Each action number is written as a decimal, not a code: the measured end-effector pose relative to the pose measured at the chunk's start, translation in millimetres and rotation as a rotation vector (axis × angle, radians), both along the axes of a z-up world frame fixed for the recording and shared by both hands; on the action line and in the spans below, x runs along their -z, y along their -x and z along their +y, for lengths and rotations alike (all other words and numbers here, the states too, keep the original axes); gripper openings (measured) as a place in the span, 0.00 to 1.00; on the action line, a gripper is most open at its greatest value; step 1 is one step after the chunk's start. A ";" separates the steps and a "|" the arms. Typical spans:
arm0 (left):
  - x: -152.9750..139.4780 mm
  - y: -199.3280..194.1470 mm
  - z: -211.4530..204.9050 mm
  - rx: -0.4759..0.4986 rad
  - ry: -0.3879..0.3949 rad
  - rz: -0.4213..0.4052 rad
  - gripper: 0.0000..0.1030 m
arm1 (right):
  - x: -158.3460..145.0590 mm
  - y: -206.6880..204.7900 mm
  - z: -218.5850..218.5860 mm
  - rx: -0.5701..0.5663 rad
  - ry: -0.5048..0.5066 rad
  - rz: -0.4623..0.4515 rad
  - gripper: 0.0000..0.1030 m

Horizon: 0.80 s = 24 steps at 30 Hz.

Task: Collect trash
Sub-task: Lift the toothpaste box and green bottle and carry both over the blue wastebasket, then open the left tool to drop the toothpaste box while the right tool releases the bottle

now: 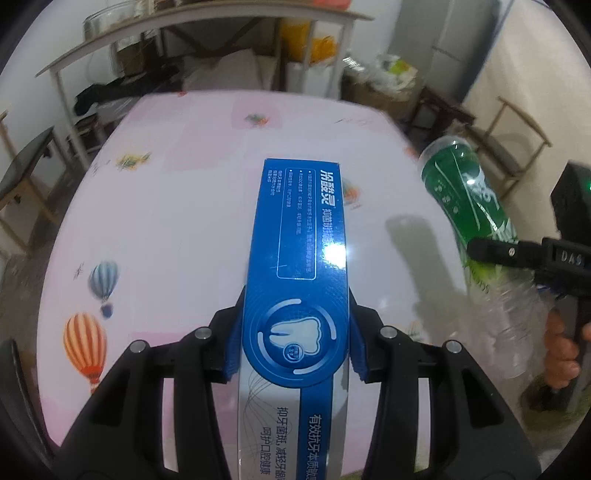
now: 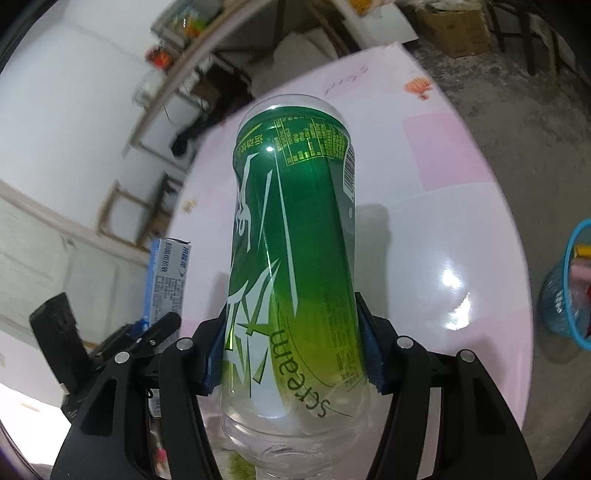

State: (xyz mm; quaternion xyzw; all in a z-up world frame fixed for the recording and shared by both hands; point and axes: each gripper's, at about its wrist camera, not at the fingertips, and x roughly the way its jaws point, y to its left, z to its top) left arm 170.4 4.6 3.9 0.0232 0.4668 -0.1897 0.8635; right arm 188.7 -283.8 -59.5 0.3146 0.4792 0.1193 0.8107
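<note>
A long blue toothpaste box point(image 1: 295, 229) is clamped between the blue pads of my left gripper point(image 1: 295, 332), lifted above the pink table point(image 1: 166, 221) and pointing away from the camera. An empty plastic bottle with a green label point(image 2: 295, 240) is held in my right gripper point(image 2: 291, 354), pads pressed on both of its sides, base end pointing away. The left wrist view shows the bottle point(image 1: 461, 192) at the right, with one black finger point(image 1: 491, 249) across it and a hand below. The right wrist view shows the toothpaste box point(image 2: 166, 273) at the left.
A blue mesh basket point(image 2: 565, 295) with things in it stands on the floor beyond the table's right edge. The tablecloth point(image 2: 443, 240) is glossy with balloon prints. Wooden chairs point(image 1: 506, 147), a shelf table point(image 1: 207, 29) and a cardboard box point(image 2: 458, 26) stand around.
</note>
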 end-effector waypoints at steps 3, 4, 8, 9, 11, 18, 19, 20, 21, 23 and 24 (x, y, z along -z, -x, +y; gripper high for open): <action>-20.0 5.2 -28.3 0.077 0.048 -0.018 0.42 | -9.6 31.7 -38.4 0.086 -0.060 -0.059 0.56; -25.9 6.8 -40.4 0.109 0.068 -0.018 0.42 | -12.8 46.0 -56.4 0.129 -0.070 -0.077 0.56; -45.2 13.7 -103.1 0.250 0.136 0.003 0.42 | -17.0 110.1 -135.6 0.338 -0.076 -0.127 0.57; -49.8 16.7 -126.6 0.299 0.153 0.014 0.42 | -15.3 125.7 -153.5 0.390 -0.073 -0.132 0.57; -54.7 21.6 -163.8 0.380 0.185 0.040 0.42 | -8.8 158.9 -190.4 0.500 -0.071 -0.130 0.57; -13.3 29.8 -337.5 0.583 0.204 0.305 0.43 | 58.7 277.5 -288.2 0.830 -0.152 -0.015 0.57; -1.5 30.4 -358.8 0.587 0.193 0.356 0.43 | 66.8 284.1 -293.7 0.851 -0.163 -0.002 0.57; 15.7 29.9 -382.7 0.590 0.176 0.413 0.43 | 80.5 295.8 -301.7 0.884 -0.185 0.019 0.57; 29.4 29.4 -401.5 0.590 0.156 0.446 0.43 | 89.4 302.3 -307.6 0.901 -0.200 0.032 0.57; 58.6 29.2 -434.5 0.577 0.099 0.487 0.43 | 111.7 312.3 -318.3 0.934 -0.233 0.070 0.57; 76.3 27.4 -453.4 0.568 0.071 0.510 0.43 | 119.8 313.7 -321.7 0.942 -0.245 0.083 0.57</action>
